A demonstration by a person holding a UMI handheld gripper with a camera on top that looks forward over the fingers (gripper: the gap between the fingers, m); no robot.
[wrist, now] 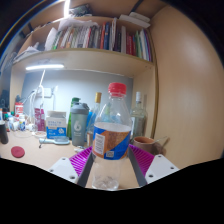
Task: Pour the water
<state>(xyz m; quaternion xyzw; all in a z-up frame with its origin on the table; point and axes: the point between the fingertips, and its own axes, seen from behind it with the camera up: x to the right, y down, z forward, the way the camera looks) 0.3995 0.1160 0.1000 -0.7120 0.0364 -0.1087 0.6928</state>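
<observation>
A clear plastic water bottle [111,128] with a red cap and a blue and orange label stands upright between my fingers. Both pink pads [80,158] press on its lower sides, so my gripper [110,160] is shut on it. The bottle's base hangs above the pale desk [40,158]. Below it, between the fingers and nearer to me, a clear empty glass [106,183] stands on the desk.
Beyond the bottle on the left are a dark green tumbler [78,122], a small box [57,125] and a red lid [17,152]. A brown bowl [146,143] sits on the right by the wooden wall. A bookshelf [100,40] hangs overhead.
</observation>
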